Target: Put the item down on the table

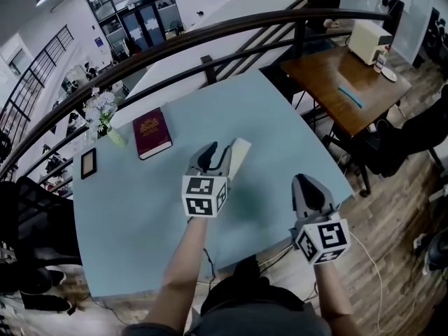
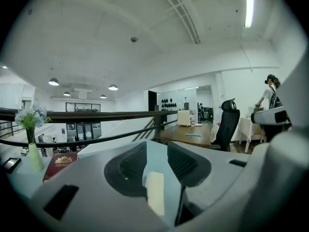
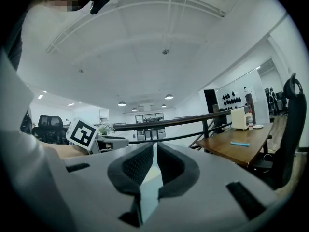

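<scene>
The item, a small cream block, lies on the pale blue table just right of my left gripper's fingertips. In the left gripper view the block shows low in the gap of that gripper. Its jaws stand apart, and neither pad presses on the block. My right gripper hovers near the table's front right edge, away from the block. In its own view that gripper has its pads together with nothing between them.
A maroon book lies at the table's back left, beside a vase of flowers and a small dark frame. A black railing runs behind the table. A wooden desk stands at the right, and an office chair shows there too.
</scene>
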The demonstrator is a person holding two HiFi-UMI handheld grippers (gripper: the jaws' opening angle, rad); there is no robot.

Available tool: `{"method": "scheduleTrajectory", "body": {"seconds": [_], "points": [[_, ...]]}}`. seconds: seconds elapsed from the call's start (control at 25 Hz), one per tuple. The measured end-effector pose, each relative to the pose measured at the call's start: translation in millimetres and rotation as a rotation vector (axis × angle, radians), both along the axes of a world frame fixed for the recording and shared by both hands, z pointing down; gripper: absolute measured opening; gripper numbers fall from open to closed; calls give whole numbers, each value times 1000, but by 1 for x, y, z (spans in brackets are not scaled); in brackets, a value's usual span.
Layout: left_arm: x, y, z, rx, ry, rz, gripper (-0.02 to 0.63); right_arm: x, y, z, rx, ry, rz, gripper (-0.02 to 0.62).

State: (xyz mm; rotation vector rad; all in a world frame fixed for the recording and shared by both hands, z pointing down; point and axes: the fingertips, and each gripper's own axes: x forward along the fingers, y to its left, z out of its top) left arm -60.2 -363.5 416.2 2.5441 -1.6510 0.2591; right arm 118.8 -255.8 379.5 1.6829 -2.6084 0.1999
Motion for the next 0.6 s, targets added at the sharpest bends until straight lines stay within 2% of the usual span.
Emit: {"method": "scheduleTrajectory", "body": {"seconds": [0.16, 0.36, 0.6], "points": [[-8, 28, -20, 58, 32, -18, 85, 2, 12, 0, 15, -9, 0, 12], [-12, 66, -32, 84, 57, -22, 24, 4, 25, -3, 26, -15, 4, 6], [-17, 101, -43, 111, 63, -22, 6, 2, 37, -8, 41, -7, -6, -3]]}}
